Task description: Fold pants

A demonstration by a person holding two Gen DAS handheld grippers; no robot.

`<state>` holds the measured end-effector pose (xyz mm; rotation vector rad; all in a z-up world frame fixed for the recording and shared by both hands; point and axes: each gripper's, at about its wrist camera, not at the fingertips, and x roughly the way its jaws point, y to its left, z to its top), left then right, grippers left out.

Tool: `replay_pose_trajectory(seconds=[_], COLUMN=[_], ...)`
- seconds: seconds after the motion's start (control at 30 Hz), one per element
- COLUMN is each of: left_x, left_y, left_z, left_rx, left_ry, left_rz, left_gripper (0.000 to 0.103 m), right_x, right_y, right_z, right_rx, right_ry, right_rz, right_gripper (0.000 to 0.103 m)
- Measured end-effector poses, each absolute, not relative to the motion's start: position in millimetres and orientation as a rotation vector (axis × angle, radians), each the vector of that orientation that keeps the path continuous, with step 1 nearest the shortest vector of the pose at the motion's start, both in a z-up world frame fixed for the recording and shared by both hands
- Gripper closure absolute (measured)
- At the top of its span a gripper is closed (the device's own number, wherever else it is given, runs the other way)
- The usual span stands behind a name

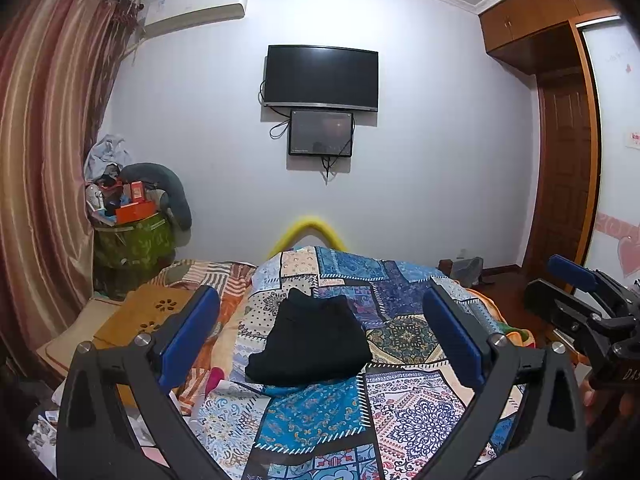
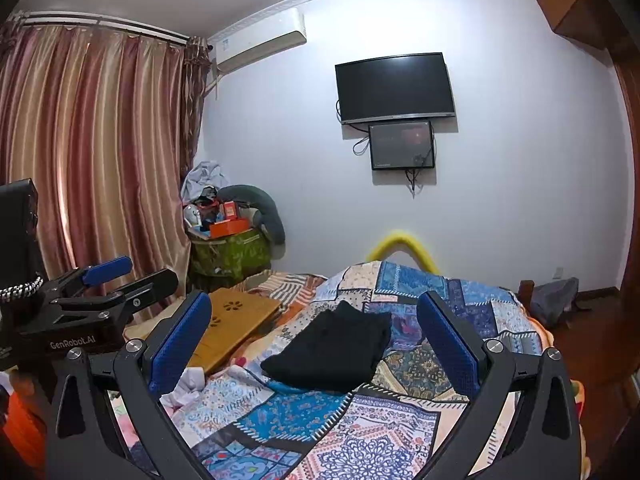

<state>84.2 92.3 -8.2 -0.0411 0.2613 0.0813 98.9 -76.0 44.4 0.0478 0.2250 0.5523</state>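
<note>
White "GenRobot.AI" lettering marks the left claw (image 2: 110,280) body.

A bed (image 1: 400,420) under a patchwork quilt (image 1: 320,412) carries folded black pants (image 1: 310,344).

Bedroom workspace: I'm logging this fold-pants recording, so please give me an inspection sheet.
Surface: bed with patchwork quilt, rumpled.
Job's things: black pants lie in a compact folded bundle mid-quilt, touched by neither gripper.
Clutter: wooden lap tray beside the quilt; heaped green basket in the corner.
Grippers: left gripper open, empty; right gripper open, empty; both held above the bed.
Cables: loose leads hang under the wall TV and small screen.
Surroundings: striped curtains, air conditioner, wooden wardrobe.
</note>
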Motion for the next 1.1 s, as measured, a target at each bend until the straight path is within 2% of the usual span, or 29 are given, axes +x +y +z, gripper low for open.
replay_pose_trajectory(seconds=[1.1], left_x=[88.3], left_y=[88.0], left_z=[-13.1], left_rx=[-0.059], left_ry=[0.283], left_rz=[0.029], left_gripper=[0.0], right_x=[98.5], right_y=[-77.4], right_z=[44.3], right_rx=[0.065], right_ry=[0.227], right_rz=[0.544], right_gripper=[0.001])
